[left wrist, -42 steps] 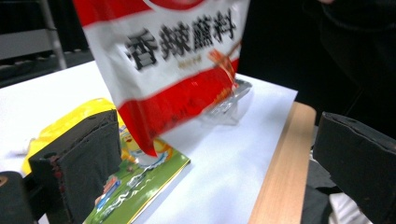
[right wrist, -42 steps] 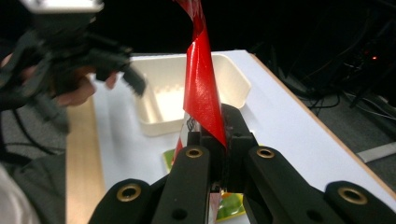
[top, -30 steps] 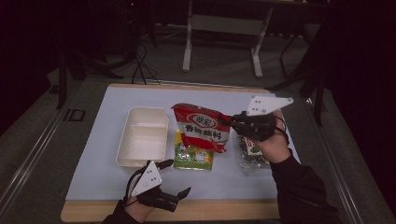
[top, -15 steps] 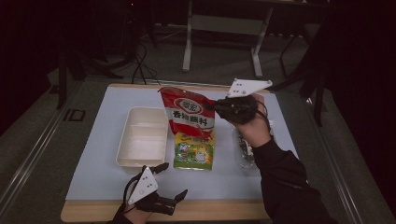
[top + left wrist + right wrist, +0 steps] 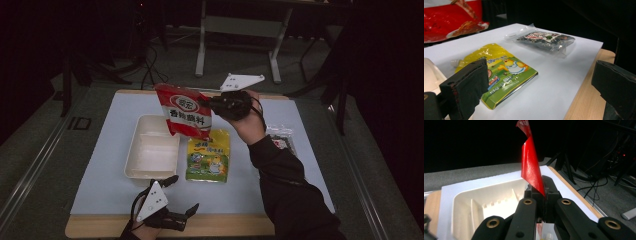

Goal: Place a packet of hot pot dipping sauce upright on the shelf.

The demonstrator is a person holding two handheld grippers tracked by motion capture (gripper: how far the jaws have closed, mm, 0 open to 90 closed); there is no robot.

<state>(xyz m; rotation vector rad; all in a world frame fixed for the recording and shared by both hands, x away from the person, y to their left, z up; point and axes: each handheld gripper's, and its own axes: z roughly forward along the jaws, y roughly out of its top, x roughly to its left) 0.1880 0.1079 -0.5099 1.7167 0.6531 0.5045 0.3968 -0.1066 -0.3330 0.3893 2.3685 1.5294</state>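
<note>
With our right hand-held gripper (image 5: 206, 104) clamped shut on one edge of the glossy red foil snack packet (image 5: 182, 116), it could slip free above the cream plastic compartment tray (image 5: 150, 150).

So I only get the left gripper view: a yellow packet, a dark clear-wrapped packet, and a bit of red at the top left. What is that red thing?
Observer: A red packet, held up off the table by the right gripper, jaws shut on its edge.
Operator: What is underneath it?
Observer: A white tray; in the high view the red packet hangs over its far right corner.
Operator: Anything in the tray?
Observer: Nothing that I can see; the right gripper view shows bare divided compartments.
Operator: And my own gripper?
Observer: The left gripper sits at the near table edge, jaws open, holding nothing.
</note>
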